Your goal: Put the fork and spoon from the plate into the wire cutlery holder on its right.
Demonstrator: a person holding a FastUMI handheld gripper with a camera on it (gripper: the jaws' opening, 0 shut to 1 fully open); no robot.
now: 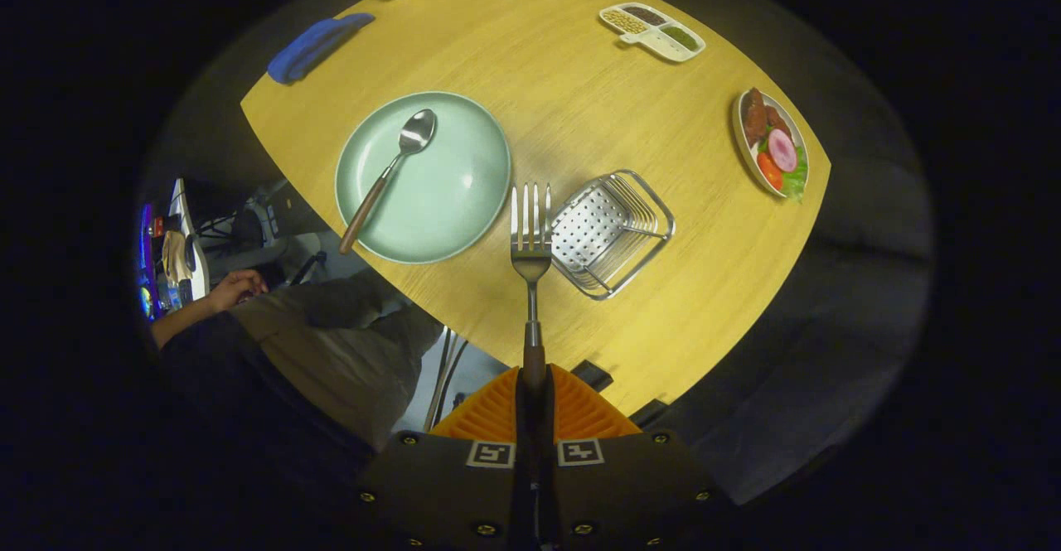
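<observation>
Between the closed jaws, the gripper clamps the fork by its handle, tines seemingly over the table between plate and wire holder; the spoon lies on the plate.

Wooden table: plate, wire holder.

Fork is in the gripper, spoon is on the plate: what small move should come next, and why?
Probably shift the gripper a little toward the wire cutlery holder and lower it. The gripper is shut on the fork by its handle, and the tines hang just beside the holder's rim, over the table, not inside. The spoon lies on the green plate.
</observation>
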